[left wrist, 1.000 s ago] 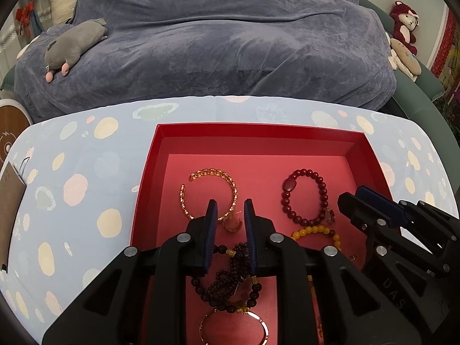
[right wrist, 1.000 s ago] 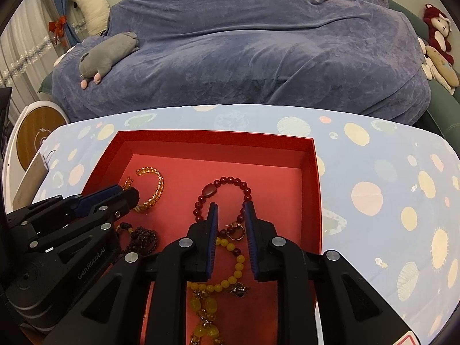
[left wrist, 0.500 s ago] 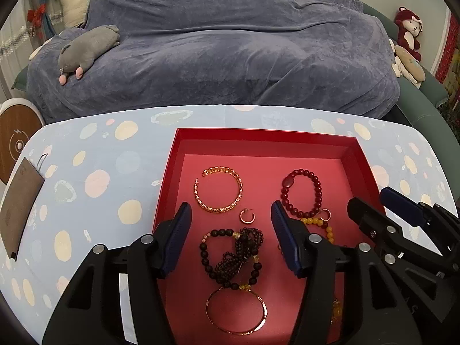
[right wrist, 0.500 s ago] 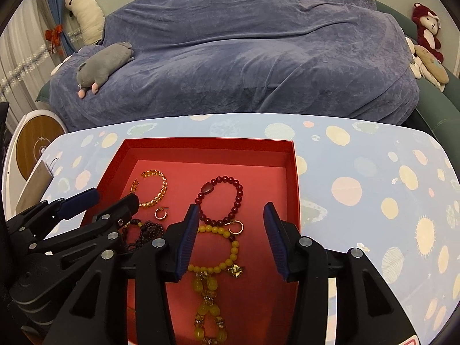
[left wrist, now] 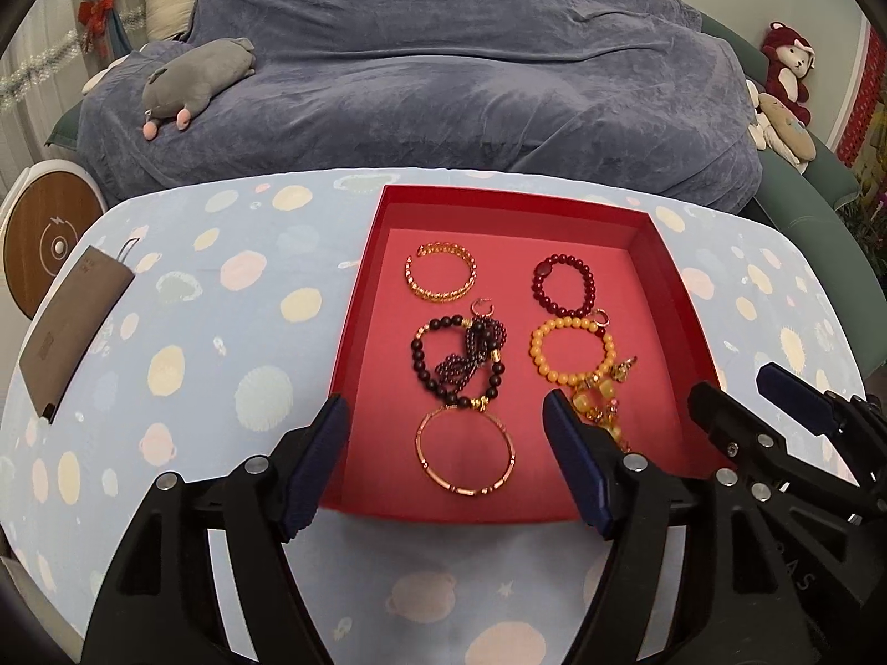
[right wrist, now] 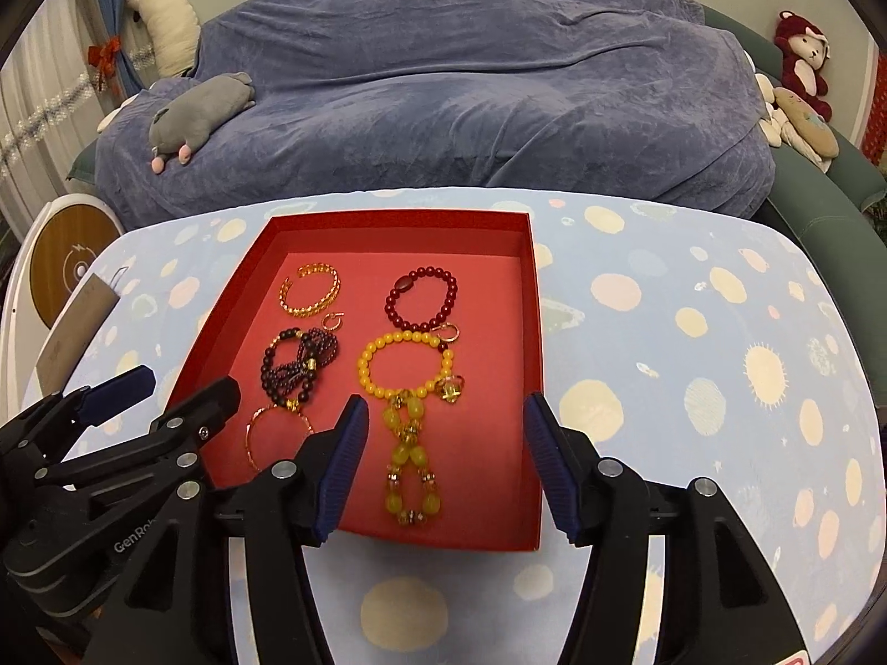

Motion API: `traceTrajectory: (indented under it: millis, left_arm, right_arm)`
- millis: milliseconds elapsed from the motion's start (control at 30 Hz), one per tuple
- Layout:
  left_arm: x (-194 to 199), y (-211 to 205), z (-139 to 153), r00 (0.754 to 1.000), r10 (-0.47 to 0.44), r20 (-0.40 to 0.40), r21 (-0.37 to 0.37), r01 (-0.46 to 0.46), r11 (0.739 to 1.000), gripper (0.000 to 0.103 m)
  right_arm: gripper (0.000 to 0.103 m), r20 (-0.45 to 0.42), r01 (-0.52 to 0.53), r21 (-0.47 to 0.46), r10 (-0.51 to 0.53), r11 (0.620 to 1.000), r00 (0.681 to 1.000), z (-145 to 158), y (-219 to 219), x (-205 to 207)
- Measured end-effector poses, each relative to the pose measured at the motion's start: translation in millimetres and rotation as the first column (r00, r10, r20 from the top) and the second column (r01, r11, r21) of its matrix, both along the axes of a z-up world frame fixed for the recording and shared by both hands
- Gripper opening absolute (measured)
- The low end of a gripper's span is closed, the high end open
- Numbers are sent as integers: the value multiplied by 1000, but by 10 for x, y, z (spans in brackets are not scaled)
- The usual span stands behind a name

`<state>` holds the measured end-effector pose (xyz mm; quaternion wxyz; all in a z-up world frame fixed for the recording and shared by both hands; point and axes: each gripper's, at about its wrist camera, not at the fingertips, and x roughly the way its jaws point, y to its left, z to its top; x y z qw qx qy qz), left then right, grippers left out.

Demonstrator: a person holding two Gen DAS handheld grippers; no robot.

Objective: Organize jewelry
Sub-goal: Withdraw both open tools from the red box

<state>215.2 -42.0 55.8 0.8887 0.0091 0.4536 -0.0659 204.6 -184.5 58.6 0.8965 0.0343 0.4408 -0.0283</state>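
A red tray (left wrist: 355, 332) (right wrist: 532, 388) on the spotted table holds several pieces. A gold chain bangle (left wrist: 441, 278) (right wrist: 309, 293) lies far left, a dark red bead bracelet (left wrist: 562, 292) (right wrist: 422, 299) far right. A dark bead bracelet (left wrist: 457, 360) (right wrist: 299, 363) and a thin gold bangle (left wrist: 464, 457) (right wrist: 271, 435) lie nearer. A yellow bead bracelet (left wrist: 571, 349) (right wrist: 407, 363) has a dangling strand. Two small gold hoops (left wrist: 482, 307) (right wrist: 449, 331) lie among them. My left gripper (left wrist: 443, 460) and right gripper (right wrist: 443, 460) are open, empty, above the tray's near edge.
A brown card case (left wrist: 72, 332) lies at the table's left edge. A round wooden-faced device (left wrist: 52, 238) stands beyond it. A blue-covered sofa (left wrist: 443, 66) with a grey plush (left wrist: 194, 77) and toys (left wrist: 784, 72) lies behind the table.
Both grippers opened from shut, each letting go of a small gold hoop in the tray. Both then drew back toward the tray's near edge.
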Motion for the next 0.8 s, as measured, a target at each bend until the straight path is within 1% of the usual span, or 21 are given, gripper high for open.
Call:
traceTrajectory:
  millis: [133, 233, 367, 533, 567, 633, 667, 733, 767, 800]
  left_arm:
    - [-183, 59, -1, 1000, 6, -1, 11, -6, 1000, 72]
    - [-291, 89, 11, 1000, 8, -2, 18, -8, 1000, 72]
    - [-430, 143, 15, 1000, 20, 0, 31, -20, 999, 78]
    - [-547, 195, 30, 999, 35, 13, 36, -35, 999, 79]
    - [-554, 198, 31, 999, 38, 11, 38, -39, 999, 79]
    - [-566, 220, 18, 999, 40, 4, 29, -41, 999, 81]
    - [-577, 228, 12, 999, 44, 3, 32, -44, 999, 84]
    - [-593, 228, 5, 999, 43, 9, 36, -43, 998, 85]
    - [-594, 229, -2, 999, 44, 9, 39, -44, 998, 85]
    - [-594, 230, -9, 999, 42, 7, 36, -42, 998, 86]
  right_arm:
    - [60, -17, 12, 11, -12, 1000, 1000, -16, 31, -191]
    - [60, -23, 18, 2, -18, 1000, 1000, -27, 67, -315]
    - [62, -29, 29, 4, -29, 1000, 999, -46, 112, -482]
    - [79, -31, 57, 3, -57, 998, 998, -58, 89, -607]
    - [84, -36, 63, 13, -62, 998, 997, -66, 70, -620]
    - [85, -46, 70, 31, -68, 997, 997, -81, 38, -633]
    - [86, -43, 73, 28, -72, 997, 997, -84, 33, -645]
    - [91, -30, 76, 13, -75, 997, 997, -80, 30, -670]
    - [96, -26, 81, 6, -80, 997, 996, -80, 26, -679]
    - [96, -24, 82, 5, -82, 997, 996, -84, 22, -685]
